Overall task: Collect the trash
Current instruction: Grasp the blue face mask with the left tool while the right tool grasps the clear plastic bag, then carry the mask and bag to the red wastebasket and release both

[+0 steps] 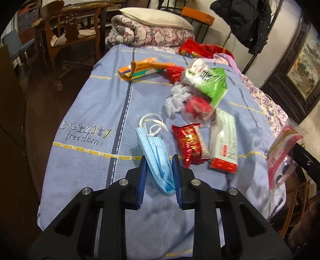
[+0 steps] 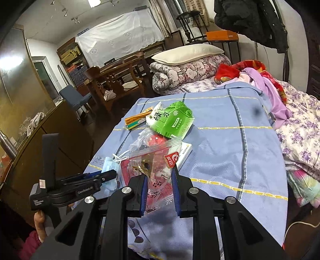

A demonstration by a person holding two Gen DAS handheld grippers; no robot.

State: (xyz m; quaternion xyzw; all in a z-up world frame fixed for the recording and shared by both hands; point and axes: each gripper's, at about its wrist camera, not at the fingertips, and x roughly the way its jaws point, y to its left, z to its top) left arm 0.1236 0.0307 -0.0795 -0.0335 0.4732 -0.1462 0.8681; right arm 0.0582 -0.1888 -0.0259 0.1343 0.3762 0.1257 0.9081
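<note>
Down on the blue sheet (image 1: 84, 112) lies a lot of trash. The left gripper (image 1: 159, 160) has its two blue fingers (image 1: 143, 170) squeezed on a folded blue mask (image 1: 158, 154). The mask's white loops (image 1: 152, 124) stick out past the fingertips and rest on the sheet. From the right wrist view, the left gripper (image 2: 109, 174) sits low at the left, with a bit of the mask (image 2: 109, 166) poking up past its tip. A hand (image 2: 40, 222) grips its handle.

The right gripper (image 2: 159, 172) is clamped on a clear zip bag (image 2: 156, 160) with red print on it. The bag stands up between the fingers, above the sheet. In the left wrist view this bag (image 1: 284, 152) hangs at the right edge.

Just beside the mask lies a red snack wrapper (image 1: 188, 142). Next to that is a white box with a red end (image 1: 225, 144). Farther back is a green and white pack (image 1: 208, 80), with crumpled clear plastic (image 1: 176, 98) and something red (image 1: 197, 106) beside it. An orange box (image 1: 144, 70) lies open at the far end of the sheet. Behind it all sits a rolled flower quilt (image 1: 152, 36) with a white pillow (image 1: 156, 18) on top.
</note>
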